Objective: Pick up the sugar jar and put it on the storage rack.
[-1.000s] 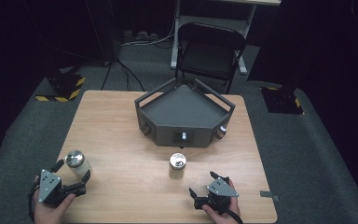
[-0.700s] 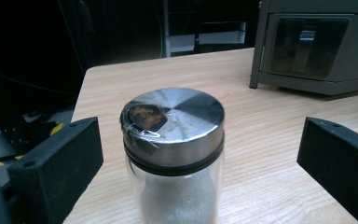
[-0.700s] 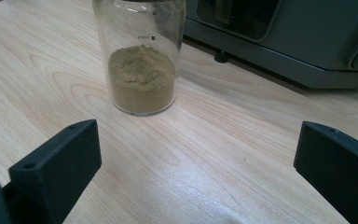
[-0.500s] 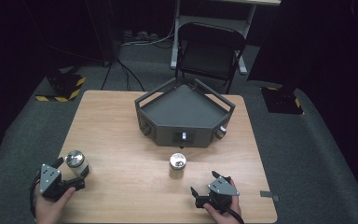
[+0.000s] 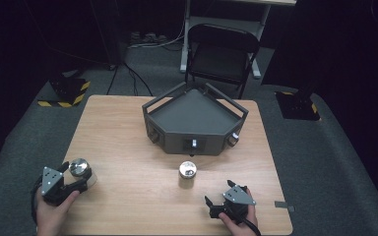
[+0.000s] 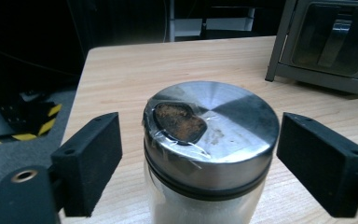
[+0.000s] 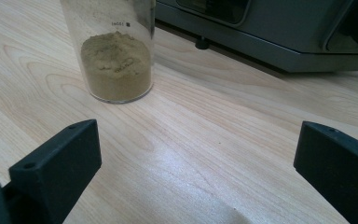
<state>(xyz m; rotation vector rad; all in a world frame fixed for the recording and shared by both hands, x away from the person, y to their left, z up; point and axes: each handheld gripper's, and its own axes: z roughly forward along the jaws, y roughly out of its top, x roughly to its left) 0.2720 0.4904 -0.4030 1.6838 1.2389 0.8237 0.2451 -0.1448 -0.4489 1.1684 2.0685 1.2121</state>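
At the table's (image 5: 128, 147) 7 o'clock corner the left gripper (image 6: 200, 158) has its jaws spread to either side of a steel-lidded jar (image 6: 209, 140) of white grains, gaps showing on both sides, nothing clamped. At 5 o'clock the right gripper (image 7: 196, 172) is wide open over bare wood. Ahead of it, toward its 11 o'clock, a glass jar (image 7: 116, 60) of tan powder stands upright near the table's centre. Beyond, toward 12 o'clock, sits a grey angular tray (image 5: 195, 120)
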